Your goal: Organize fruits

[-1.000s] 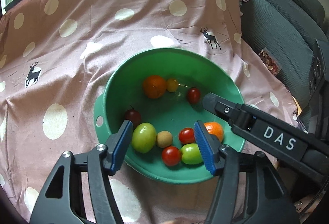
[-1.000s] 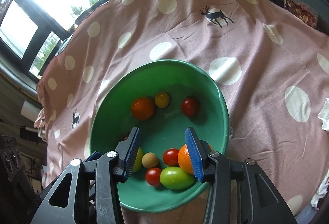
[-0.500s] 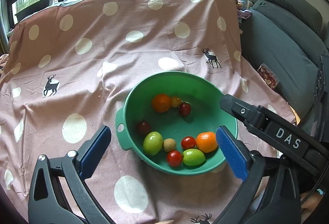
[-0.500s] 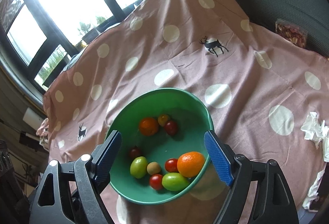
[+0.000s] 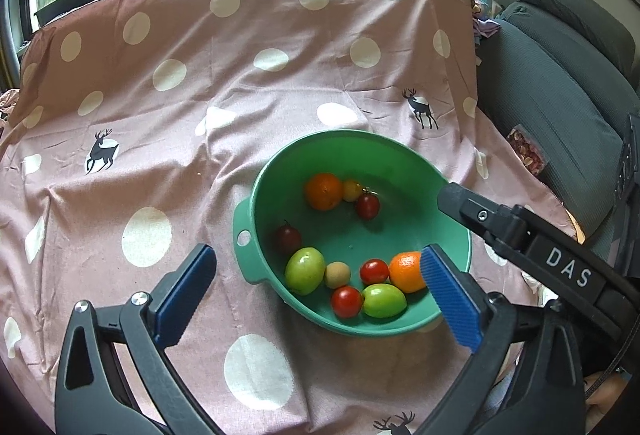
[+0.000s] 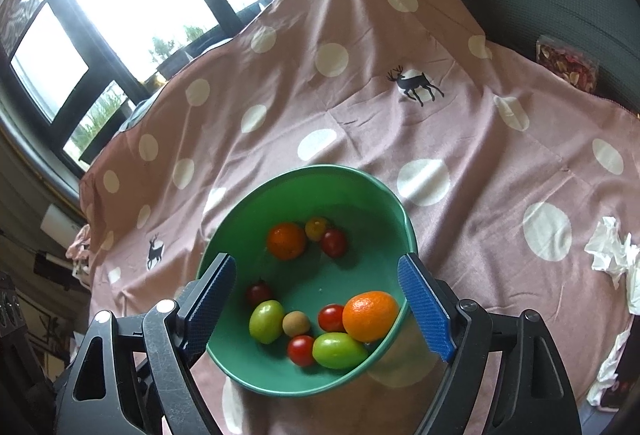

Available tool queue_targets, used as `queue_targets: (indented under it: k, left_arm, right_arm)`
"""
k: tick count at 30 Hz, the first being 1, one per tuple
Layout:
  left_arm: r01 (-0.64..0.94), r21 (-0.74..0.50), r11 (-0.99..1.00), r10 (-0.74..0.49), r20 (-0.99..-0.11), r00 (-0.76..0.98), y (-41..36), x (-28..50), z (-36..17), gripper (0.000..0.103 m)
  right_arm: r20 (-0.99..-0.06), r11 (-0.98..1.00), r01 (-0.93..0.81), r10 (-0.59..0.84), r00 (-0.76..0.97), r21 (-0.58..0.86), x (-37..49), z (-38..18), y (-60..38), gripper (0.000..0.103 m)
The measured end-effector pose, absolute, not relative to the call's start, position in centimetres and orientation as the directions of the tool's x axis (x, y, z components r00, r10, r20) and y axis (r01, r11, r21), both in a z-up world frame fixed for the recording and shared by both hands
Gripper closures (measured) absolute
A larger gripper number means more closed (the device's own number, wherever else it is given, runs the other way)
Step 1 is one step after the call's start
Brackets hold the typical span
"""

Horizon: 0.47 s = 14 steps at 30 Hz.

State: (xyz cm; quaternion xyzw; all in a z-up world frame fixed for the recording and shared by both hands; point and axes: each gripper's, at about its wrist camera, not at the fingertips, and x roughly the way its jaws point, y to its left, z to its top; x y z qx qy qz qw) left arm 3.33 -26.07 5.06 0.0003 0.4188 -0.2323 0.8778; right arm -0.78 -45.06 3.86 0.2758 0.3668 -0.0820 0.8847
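Observation:
A green bowl [image 5: 362, 147] [image 6: 304, 173] sits on the pink dotted cloth and holds several fruits: two oranges [image 5: 323, 191] [image 6: 370, 315], red tomatoes [image 5: 346, 301], green fruits [image 5: 305, 270] [image 6: 339, 350] and a small tan fruit [image 5: 337, 274]. My left gripper [image 5: 316, 299] is open and empty, held above and in front of the bowl. My right gripper [image 6: 320, 305] is open and empty, its fingers either side of the bowl's near half. The right gripper's body, marked DAS, shows at the right in the left wrist view [image 5: 560, 267].
The pink cloth [image 5: 200, 115] covers the whole surface. A grey sofa [image 5: 560, 75] stands to the right, with a packet of dried bits [image 6: 568, 67] at its edge. Crumpled white tissue [image 6: 612, 255] lies at the right. Windows line the back.
Both grippers have opened wide and drawn back and up from the bowl. The near orange now lies free in the bowl.

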Motion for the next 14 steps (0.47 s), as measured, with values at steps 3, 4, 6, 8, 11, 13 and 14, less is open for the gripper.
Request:
queue_targets:
  k: [3, 4, 6, 8, 11, 13, 14]
  left_arm:
    - [0.410, -0.192, 0.892, -0.407, -0.735, 0.543, -26.09, 3.29, 5.03, 0.001]
    - [0.410, -0.195, 0.891, -0.410, -0.734, 0.542, -26.09, 3.28, 5.02, 0.001]
    - [0.413, -0.197, 0.889, -0.413, -0.732, 0.541, -26.05, 3.23, 5.03, 0.001]
    - [0.414, -0.196, 0.889, -0.414, -0.729, 0.545, -26.04, 3.17, 5.09, 0.001]
    - [0.417, -0.198, 0.887, -0.418, -0.727, 0.544, -26.05, 3.17, 5.15, 0.001]
    - [0.416, -0.195, 0.888, -0.416, -0.727, 0.547, -26.03, 3.14, 5.18, 0.001]
    - [0.417, -0.194, 0.888, -0.416, -0.725, 0.549, -26.00, 3.08, 5.20, 0.001]
  right_arm:
    - [-0.695, 0.833, 0.351, 0.056, 0.716, 0.428, -0.79, 3.86, -45.09, 0.019]
    - [-0.697, 0.833, 0.353, 0.054, 0.715, 0.427, -0.78, 3.82, -45.13, 0.019]
    - [-0.700, 0.831, 0.356, 0.053, 0.713, 0.426, -0.77, 3.75, -45.16, 0.019]
    - [-0.701, 0.831, 0.358, 0.053, 0.711, 0.425, -0.73, 3.68, -45.14, 0.019]
    - [-0.703, 0.832, 0.361, 0.048, 0.709, 0.421, -0.75, 3.63, -45.11, 0.019]
    - [-0.703, 0.831, 0.361, 0.049, 0.710, 0.422, -0.76, 3.62, -45.10, 0.019]
    - [-0.704, 0.832, 0.362, 0.048, 0.708, 0.420, -0.74, 3.61, -45.11, 0.019]
